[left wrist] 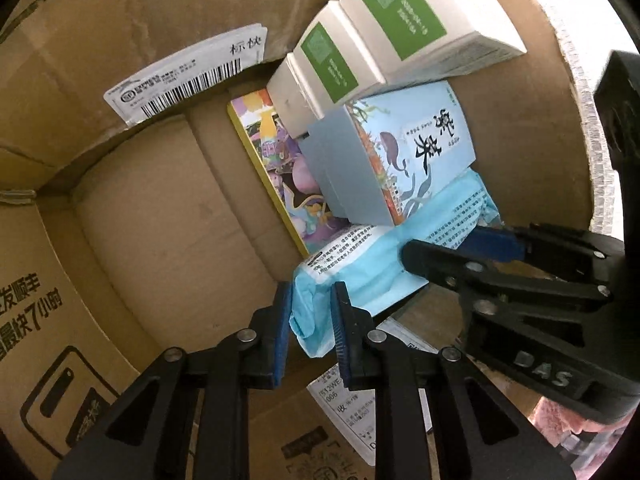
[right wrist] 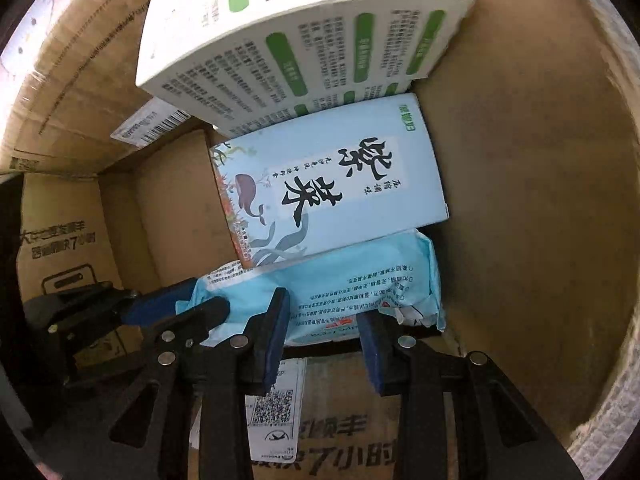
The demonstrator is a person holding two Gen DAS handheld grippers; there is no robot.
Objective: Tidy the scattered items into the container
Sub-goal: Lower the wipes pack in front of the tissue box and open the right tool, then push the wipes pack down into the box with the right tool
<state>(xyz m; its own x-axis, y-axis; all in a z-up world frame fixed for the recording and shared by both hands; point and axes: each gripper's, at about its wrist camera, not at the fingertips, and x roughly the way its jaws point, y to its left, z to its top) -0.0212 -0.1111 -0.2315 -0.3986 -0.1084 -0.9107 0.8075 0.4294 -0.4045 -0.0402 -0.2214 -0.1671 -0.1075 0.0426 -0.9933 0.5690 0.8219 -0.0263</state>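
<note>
Cardboard box: this container is filling both views, its walls running past the frame edges, so its full outline is not showing.
White and green cartons: two are standing at the far end, the upper one cut off at the top of the right wrist view.
Pale blue carton: it is lying flat with its long axis running from the white cartons toward the cameras, its printed face up and its near end resting on the blue pack.
Picture book: only a yellow-edged strip is showing; the rest is lying hidden under the cartons.
Blue wipes pack: it is sitting low in the box against the near wall, long axis crossing both views, partly covered by the pale carton; its small print is too fine to read.
Left tool: its fingers are standing narrowly apart, pinching the crumpled end of the pack.
Right tool: its pads are sitting a little wider, straddling the pack's near edge; whether they are pressing it is hard to tell.
</note>
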